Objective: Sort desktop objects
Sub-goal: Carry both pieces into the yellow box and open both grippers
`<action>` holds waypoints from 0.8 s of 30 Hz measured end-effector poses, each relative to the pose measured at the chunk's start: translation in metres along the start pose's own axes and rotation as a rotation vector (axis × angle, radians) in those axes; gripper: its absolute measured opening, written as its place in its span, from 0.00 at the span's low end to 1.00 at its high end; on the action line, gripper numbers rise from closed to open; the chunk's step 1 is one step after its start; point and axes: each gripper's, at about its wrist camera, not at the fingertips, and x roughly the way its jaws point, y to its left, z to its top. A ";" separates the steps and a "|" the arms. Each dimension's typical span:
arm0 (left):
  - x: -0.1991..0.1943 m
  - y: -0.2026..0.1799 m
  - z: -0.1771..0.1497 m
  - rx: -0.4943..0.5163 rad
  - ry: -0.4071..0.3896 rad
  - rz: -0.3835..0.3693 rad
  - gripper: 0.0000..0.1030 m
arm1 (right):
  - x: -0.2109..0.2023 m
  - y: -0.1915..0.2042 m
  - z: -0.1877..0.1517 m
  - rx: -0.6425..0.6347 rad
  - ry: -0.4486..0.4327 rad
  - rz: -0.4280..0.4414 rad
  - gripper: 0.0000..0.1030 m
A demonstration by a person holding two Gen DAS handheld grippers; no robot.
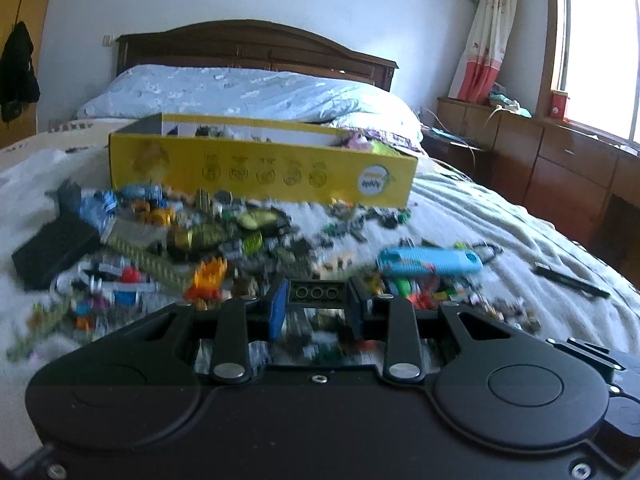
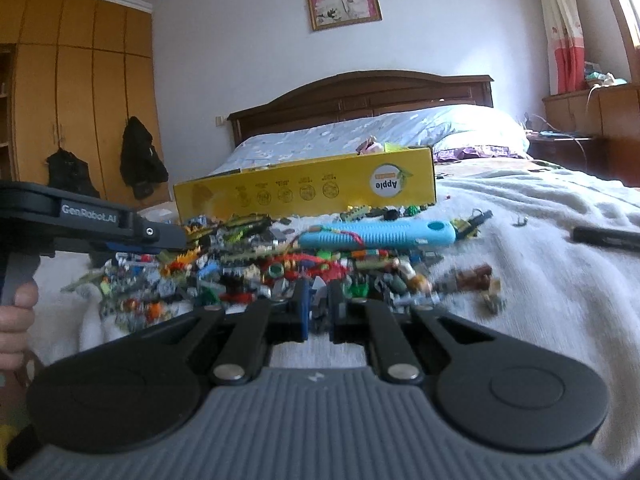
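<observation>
A heap of small coloured toy bricks (image 1: pixel 200 240) (image 2: pixel 260 264) lies on the white blanket in front of an open yellow cardboard box (image 1: pixel 260 168) (image 2: pixel 304 188). My left gripper (image 1: pixel 318 300) is shut on a dark studded brick (image 1: pixel 316 293), held just above the heap's near edge. My right gripper (image 2: pixel 320 312) hovers over the heap's near side with its jaws nearly together on a small pale piece (image 2: pixel 320 294), which is blurred. The left gripper (image 2: pixel 176 236) also shows at the left of the right wrist view, with a hand (image 2: pixel 16 320) under it.
A light blue ribbed tool (image 1: pixel 428 260) (image 2: pixel 376 234) lies on the heap's right side. A black pen-like stick (image 1: pixel 572 280) (image 2: pixel 604 238) lies on the blanket further right. A black case (image 1: pixel 52 248) sits left of the heap. Pillows and a headboard stand behind the box.
</observation>
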 end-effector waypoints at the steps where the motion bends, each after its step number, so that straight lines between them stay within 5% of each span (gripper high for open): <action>1: 0.005 0.001 0.006 0.003 -0.005 -0.001 0.29 | 0.004 -0.001 0.005 0.005 0.002 0.003 0.10; 15: 0.096 0.011 0.101 0.022 -0.026 -0.021 0.29 | 0.095 -0.022 0.091 0.047 0.061 0.074 0.10; 24: 0.176 0.022 0.163 0.084 -0.039 0.058 0.29 | 0.179 -0.029 0.147 0.067 0.088 0.122 0.10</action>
